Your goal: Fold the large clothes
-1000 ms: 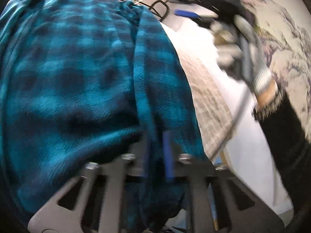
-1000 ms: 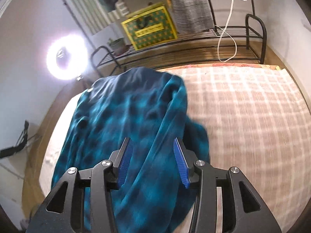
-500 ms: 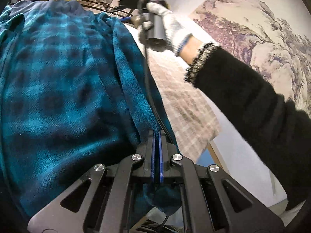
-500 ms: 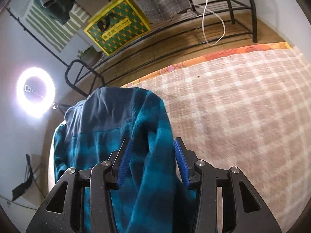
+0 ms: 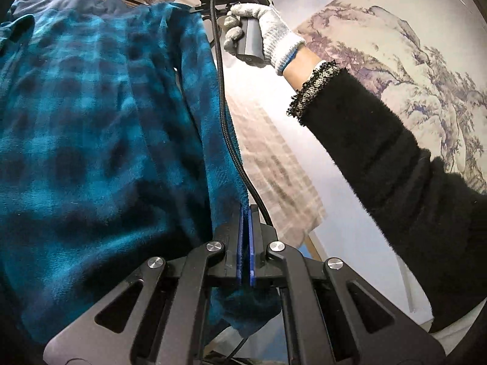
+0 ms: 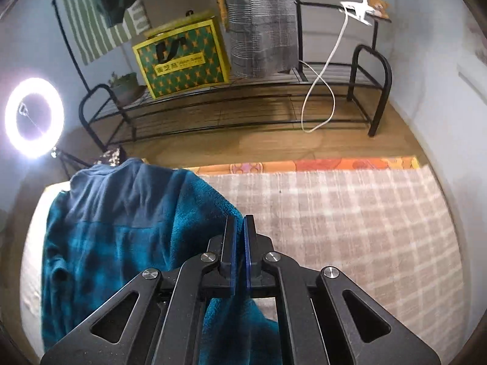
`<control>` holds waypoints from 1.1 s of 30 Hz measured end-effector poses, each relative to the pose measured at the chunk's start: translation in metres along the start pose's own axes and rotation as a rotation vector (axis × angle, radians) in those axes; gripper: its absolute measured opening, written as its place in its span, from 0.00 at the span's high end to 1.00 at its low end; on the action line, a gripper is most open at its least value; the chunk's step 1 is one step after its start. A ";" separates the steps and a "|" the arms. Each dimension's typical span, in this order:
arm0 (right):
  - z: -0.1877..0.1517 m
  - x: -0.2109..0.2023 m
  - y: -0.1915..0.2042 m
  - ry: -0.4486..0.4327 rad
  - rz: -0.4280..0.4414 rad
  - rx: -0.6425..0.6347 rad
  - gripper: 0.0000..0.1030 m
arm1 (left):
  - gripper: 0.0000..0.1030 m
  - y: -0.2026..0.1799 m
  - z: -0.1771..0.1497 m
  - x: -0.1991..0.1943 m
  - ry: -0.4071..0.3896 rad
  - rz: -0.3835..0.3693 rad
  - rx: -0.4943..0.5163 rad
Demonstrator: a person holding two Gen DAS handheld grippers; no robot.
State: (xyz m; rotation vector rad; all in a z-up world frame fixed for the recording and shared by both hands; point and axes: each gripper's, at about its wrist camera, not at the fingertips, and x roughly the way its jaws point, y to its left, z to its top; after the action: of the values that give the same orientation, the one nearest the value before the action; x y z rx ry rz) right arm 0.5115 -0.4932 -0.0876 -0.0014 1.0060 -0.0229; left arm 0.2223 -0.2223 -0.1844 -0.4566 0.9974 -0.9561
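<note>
A large teal and dark-blue plaid fleece garment (image 5: pixel 91 140) lies spread over the checked bed cover (image 5: pixel 274 164). My left gripper (image 5: pixel 246 213) is shut on the garment's right edge near its lower end. My right gripper (image 6: pixel 239 223) is shut on the same edge further up, near the plain dark-blue collar part (image 6: pixel 121 194). In the left wrist view the gloved right hand (image 5: pixel 264 33) holds the other gripper's handle above the far end of the garment, with its black cable (image 5: pixel 225 115) trailing down the cloth edge.
The beige checked bed cover (image 6: pixel 350 228) stretches to the right of the garment, with an orange patterned strip (image 6: pixel 319 164) at its far edge. Beyond is a wooden floor, a black metal rack (image 6: pixel 368 88), a yellow-green bag (image 6: pixel 182 57), hanging clothes and a ring light (image 6: pixel 33 117).
Both grippers have closed on the garment's right edge: the left shut first, then the right, which moved up toward the collar end. The edge is now drawn taut between them.
</note>
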 end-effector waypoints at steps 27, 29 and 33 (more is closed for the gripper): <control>-0.035 -0.072 0.040 -0.033 0.299 -0.031 0.64 | 0.72 0.024 -0.033 -0.036 -0.012 0.174 -0.112; -0.049 -0.110 0.024 -0.065 0.333 -0.001 0.64 | 0.72 0.021 -0.039 -0.045 -0.019 0.184 -0.116; -0.092 -0.184 -0.005 -0.117 0.402 0.041 0.58 | 0.57 0.022 -0.053 -0.060 -0.011 0.182 -0.156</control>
State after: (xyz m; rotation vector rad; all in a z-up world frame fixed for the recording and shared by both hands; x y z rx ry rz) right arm 0.3352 -0.4936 0.0189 0.2339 0.8742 0.3206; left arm 0.1749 -0.1556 -0.1961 -0.4913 1.0881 -0.7157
